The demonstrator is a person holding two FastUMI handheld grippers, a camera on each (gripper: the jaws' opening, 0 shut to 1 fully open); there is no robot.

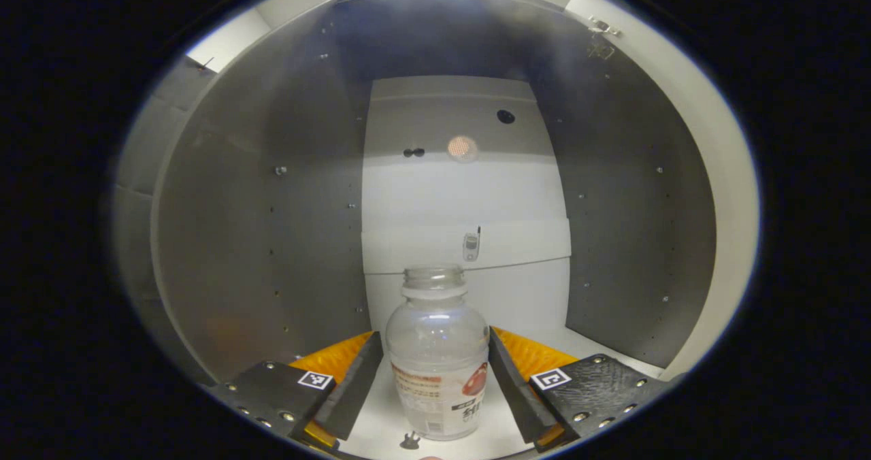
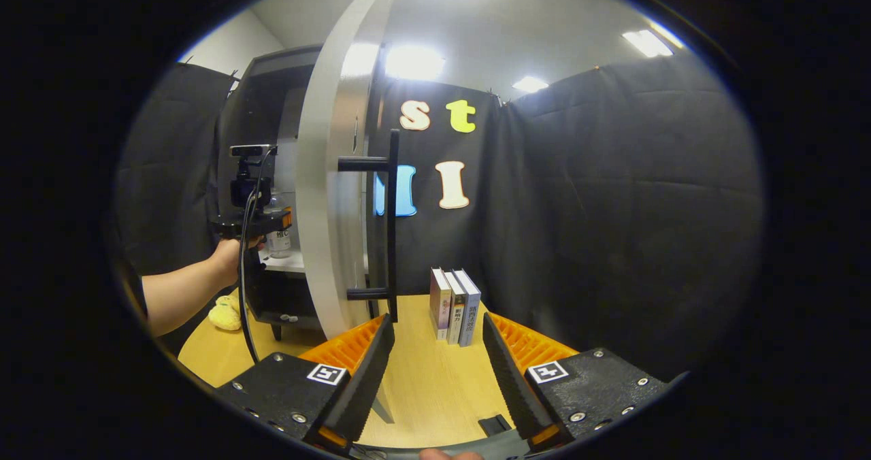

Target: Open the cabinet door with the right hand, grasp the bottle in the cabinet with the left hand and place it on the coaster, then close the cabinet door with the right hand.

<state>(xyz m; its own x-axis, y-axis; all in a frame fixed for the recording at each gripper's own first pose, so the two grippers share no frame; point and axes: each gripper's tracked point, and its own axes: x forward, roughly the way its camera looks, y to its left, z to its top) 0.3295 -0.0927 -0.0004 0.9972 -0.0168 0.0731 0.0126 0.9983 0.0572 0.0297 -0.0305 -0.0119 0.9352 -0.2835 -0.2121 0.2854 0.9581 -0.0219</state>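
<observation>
Inside the open grey cabinet, a clear, capless plastic bottle stands upright between the left gripper's spread, unclenched fingers.

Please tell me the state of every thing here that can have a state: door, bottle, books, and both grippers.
Cabinet door: open.
Bottle: upright, no cap, looks empty, on the cabinet shelf between the left gripper's fingers.
Left gripper: open around the bottle; contact cannot be told.
Right gripper: open, holding nothing, near the door handle.
Books: upright, side by side on the table.
</observation>
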